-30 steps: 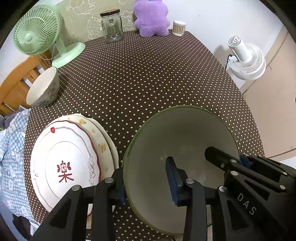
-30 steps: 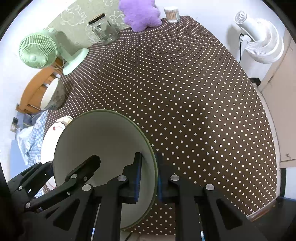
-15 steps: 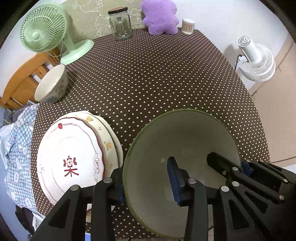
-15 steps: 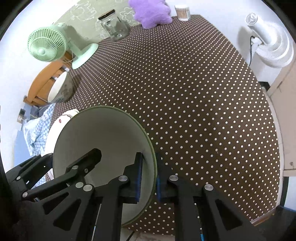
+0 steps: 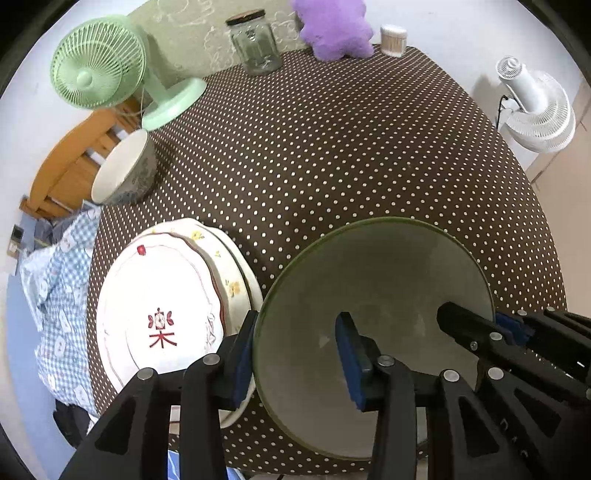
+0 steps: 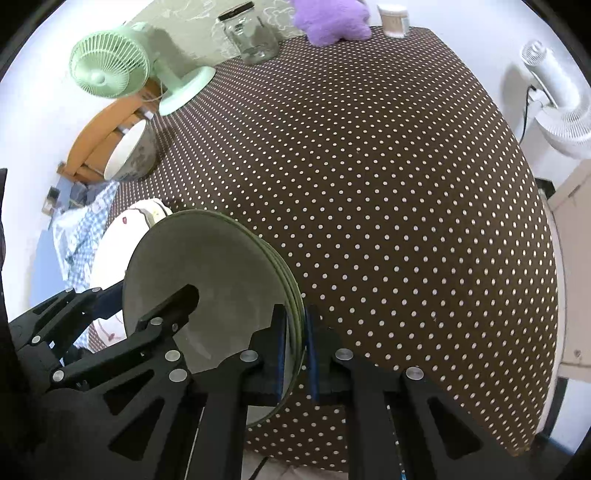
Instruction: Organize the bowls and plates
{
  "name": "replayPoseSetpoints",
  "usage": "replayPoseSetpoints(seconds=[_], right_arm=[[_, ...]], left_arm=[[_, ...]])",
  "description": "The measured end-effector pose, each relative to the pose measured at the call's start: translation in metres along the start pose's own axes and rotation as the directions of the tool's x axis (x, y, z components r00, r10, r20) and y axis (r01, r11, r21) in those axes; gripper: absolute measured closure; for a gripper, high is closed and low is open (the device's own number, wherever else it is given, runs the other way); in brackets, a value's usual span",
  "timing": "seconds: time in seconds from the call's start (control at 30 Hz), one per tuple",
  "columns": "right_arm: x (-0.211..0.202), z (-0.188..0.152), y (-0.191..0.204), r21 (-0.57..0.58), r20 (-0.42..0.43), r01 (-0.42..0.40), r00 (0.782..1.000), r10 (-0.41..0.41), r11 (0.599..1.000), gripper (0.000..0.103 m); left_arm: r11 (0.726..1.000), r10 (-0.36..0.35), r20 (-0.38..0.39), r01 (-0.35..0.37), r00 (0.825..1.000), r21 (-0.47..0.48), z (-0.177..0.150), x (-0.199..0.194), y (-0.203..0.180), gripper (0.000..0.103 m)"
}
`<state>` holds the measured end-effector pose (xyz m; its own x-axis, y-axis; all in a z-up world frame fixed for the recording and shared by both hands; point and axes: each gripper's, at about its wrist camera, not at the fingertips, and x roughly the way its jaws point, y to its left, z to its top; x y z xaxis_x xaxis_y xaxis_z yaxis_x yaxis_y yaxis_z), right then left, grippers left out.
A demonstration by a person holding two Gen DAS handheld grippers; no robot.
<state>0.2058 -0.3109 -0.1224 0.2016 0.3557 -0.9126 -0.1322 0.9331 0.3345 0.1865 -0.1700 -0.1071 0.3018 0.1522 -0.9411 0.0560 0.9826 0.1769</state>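
Right gripper (image 6: 295, 354) clenched on the right rim of the green-edged bowl (image 5: 373, 284), one pad inside the wall and one outside. Left gripper (image 5: 295, 350) straddling the same bowl's left rim, jaws just been opening, outer pad close against the wall, inner pad standing clear inside the bowl. Bowl tilted, at the near edge of the desk (image 5: 351, 147), which carries a brown cloth with white dots. Just left of the bowl, a stack of plates (image 5: 166, 317): top plate white with a red motif, a flowered plate beneath. Farther left, at the desk's left edge, a patterned bowl (image 5: 123, 173) tilted on its side. Beyond it a pale green fan (image 5: 99, 62) at the far left corner. Along the far edge, a glass jar (image 5: 255, 40), a purple plush toy (image 5: 336, 29) and a small container of cotton swabs (image 5: 393, 38). Off the desk to the right, a white fan (image 5: 535, 107). Off the left edge, blue checked fabric (image 5: 59, 280) and a wooden chair (image 5: 70, 162)
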Motion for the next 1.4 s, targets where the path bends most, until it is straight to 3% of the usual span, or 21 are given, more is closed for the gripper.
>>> replayPoseSetpoints(seconds=[0.2, 0.37, 0.6, 0.87, 1.17, 1.4], right_arm=[[0.005, 0.009, 0.010, -0.039, -0.022, 0.023, 0.999, -0.024, 0.999, 0.089], [0.013, 0.016, 0.023, -0.068, -0.031, 0.076, 0.996, -0.078, 0.995, 0.087], [0.011, 0.020, 0.037, -0.053, -0.006, 0.163, 0.987, -0.163, 0.985, 0.084], [-0.019, 0.024, 0.048, -0.033, 0.082, 0.189, 0.979, -0.186, 0.981, 0.062], [-0.039, 0.043, 0.071, -0.117, 0.190, 0.147, 0.974, -0.123, 0.982, 0.033], [-0.043, 0.061, 0.102, -0.126, 0.228, 0.145, 0.967, -0.114, 0.981, 0.031]], left_arm=[[0.999, -0.017, 0.002, 0.017, 1.000, -0.050, -0.002, 0.005, 0.010, 0.060], [0.993, -0.076, -0.013, 0.075, 0.997, -0.093, -0.005, 0.018, 0.023, 0.059], [0.983, -0.157, 0.034, 0.159, 0.987, -0.092, -0.011, 0.018, 0.045, 0.039], [0.979, -0.159, 0.118, 0.172, 0.980, -0.105, -0.002, -0.006, 0.073, 0.029], [0.973, -0.083, 0.207, 0.124, 0.975, -0.193, 0.004, -0.031, 0.106, 0.024], [0.964, -0.072, 0.248, 0.132, 0.966, -0.233, 0.020, -0.033, 0.143, 0.024]])
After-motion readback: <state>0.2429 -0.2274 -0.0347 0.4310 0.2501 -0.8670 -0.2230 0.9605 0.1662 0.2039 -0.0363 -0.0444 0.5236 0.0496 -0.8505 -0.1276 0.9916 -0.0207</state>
